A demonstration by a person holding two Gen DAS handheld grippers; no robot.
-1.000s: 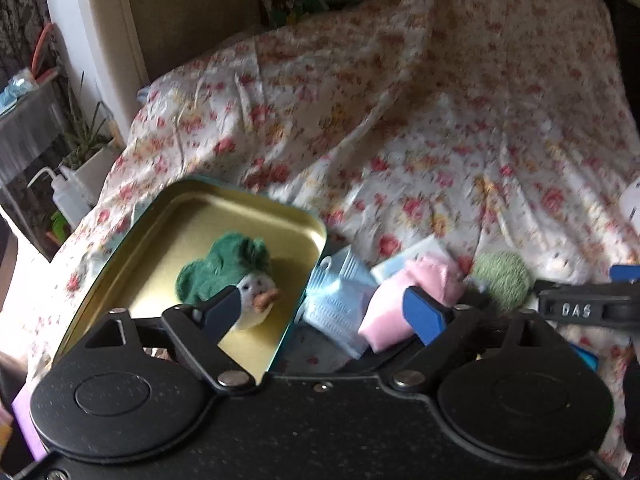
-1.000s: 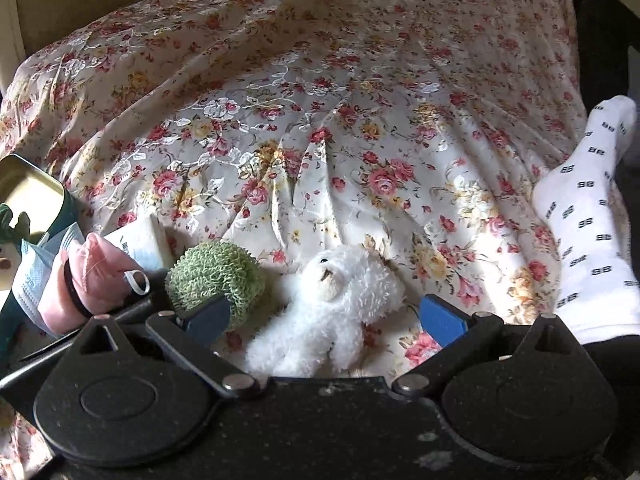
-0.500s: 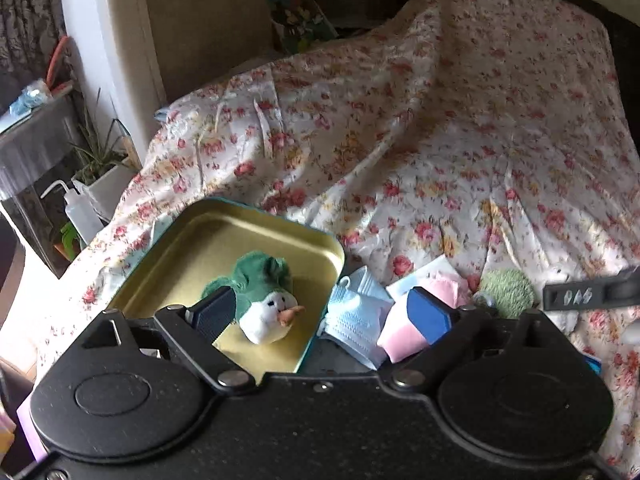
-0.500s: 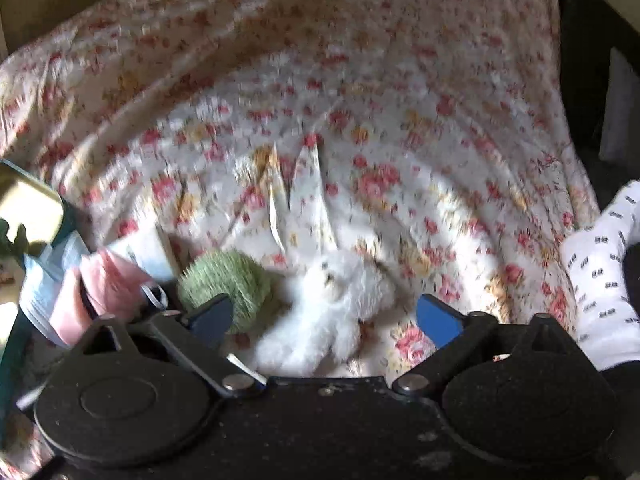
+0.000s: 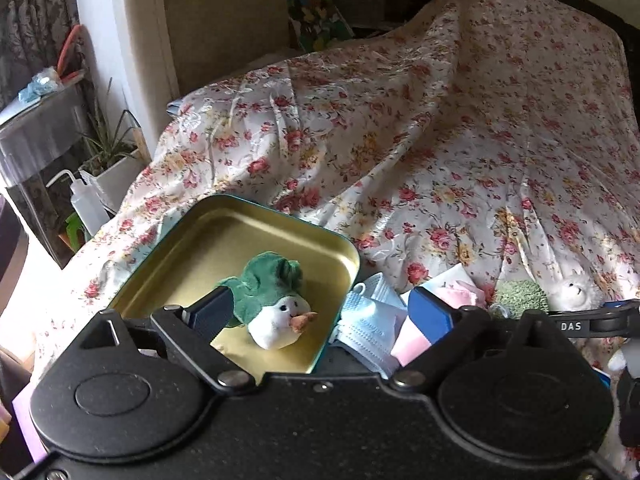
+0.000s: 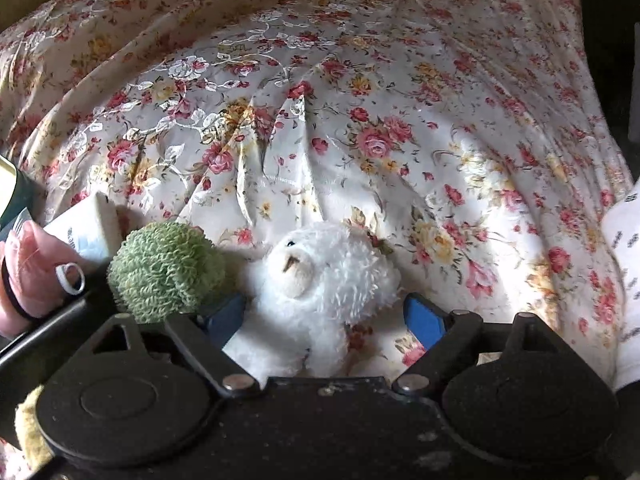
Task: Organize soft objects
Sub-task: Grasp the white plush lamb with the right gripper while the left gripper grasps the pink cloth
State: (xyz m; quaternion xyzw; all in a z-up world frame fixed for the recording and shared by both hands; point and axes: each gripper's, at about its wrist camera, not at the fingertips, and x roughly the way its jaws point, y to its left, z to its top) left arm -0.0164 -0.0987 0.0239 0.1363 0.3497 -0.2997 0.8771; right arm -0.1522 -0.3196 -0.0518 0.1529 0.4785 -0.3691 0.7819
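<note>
While one green-hatted plush (image 5: 276, 304) lies alone in the gold tin (image 5: 240, 232), the right gripper (image 6: 326, 316), jaws closing but not yet pressing, straddles one white teddy (image 6: 320, 276); green pom-pom (image 6: 166, 270) at nine o'clock; left gripper (image 5: 320, 312) gapes empty.

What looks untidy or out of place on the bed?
Only the green-hooded plush lies in the tin. The white bear, green pompom and face masks lie loose on the bedspread.
</note>
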